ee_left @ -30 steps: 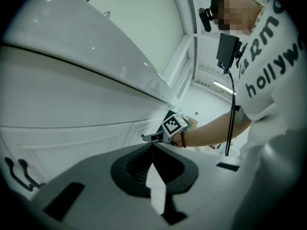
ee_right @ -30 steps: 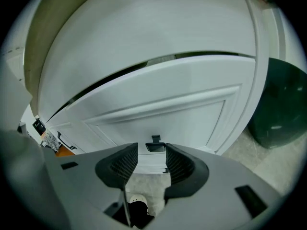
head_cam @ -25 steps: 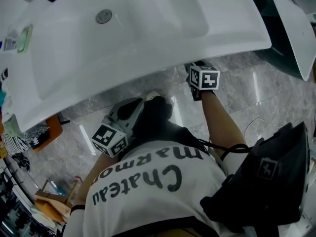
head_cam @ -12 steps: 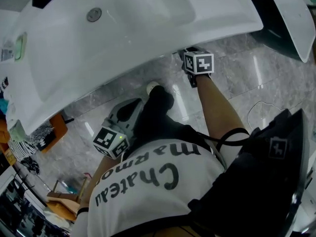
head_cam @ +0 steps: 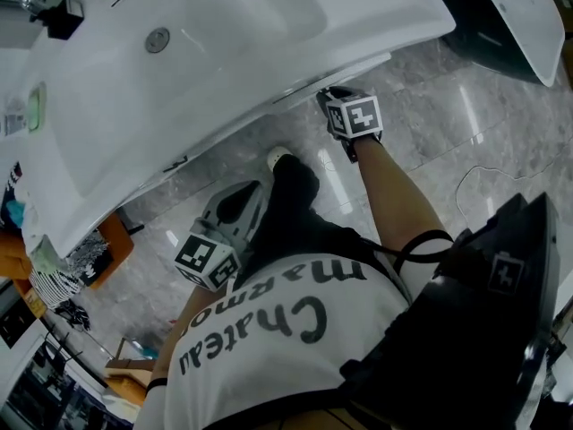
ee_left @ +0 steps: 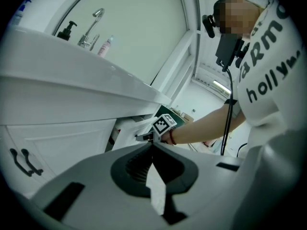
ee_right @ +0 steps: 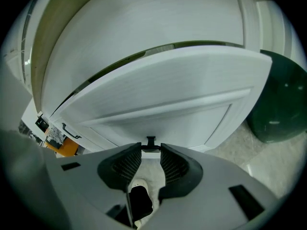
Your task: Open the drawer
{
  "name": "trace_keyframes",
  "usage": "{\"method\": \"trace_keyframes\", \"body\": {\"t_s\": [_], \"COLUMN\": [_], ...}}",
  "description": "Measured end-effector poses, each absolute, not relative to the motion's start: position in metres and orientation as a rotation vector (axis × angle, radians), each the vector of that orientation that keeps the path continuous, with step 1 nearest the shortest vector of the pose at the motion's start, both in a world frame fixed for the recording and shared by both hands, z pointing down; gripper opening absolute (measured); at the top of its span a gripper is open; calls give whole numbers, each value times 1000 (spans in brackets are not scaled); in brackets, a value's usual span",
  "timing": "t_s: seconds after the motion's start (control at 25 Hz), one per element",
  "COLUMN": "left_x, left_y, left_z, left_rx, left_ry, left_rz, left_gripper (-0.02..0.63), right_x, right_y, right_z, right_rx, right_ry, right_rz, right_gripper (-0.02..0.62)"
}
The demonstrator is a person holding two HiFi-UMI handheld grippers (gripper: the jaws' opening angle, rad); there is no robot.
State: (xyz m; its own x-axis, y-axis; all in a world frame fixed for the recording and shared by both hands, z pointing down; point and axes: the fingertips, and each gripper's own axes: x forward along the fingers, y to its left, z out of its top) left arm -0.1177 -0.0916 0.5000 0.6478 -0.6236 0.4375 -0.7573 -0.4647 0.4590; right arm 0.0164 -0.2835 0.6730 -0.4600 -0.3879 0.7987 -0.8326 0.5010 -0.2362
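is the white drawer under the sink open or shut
Partly open: a dark gap shows above the white drawer front, which juts from under the white basin.

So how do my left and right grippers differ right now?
The left gripper has its jaws together, nothing between them; the right gripper has them apart on the drawer handle. The left gripper is clear of the cabinet; the right gripper is at the drawer front. Both are grey with dark ribbed pads.
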Motion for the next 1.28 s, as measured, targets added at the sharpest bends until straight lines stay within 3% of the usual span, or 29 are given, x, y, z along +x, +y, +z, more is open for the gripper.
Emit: {"method": "trace_keyframes", "body": {"t_s": [1.28], "left_x": [-76], "left_y": [-102], "left_z": [491], "left_rx": [2228], "left_ry": [-948], "left_rz": [275], "left_gripper": [8], "right_x": [47], "right_y": [-229], "right_z": [678], "right_rx": [835], "right_ry": [-1948], "right_rz": [890], "right_gripper": [130]}}
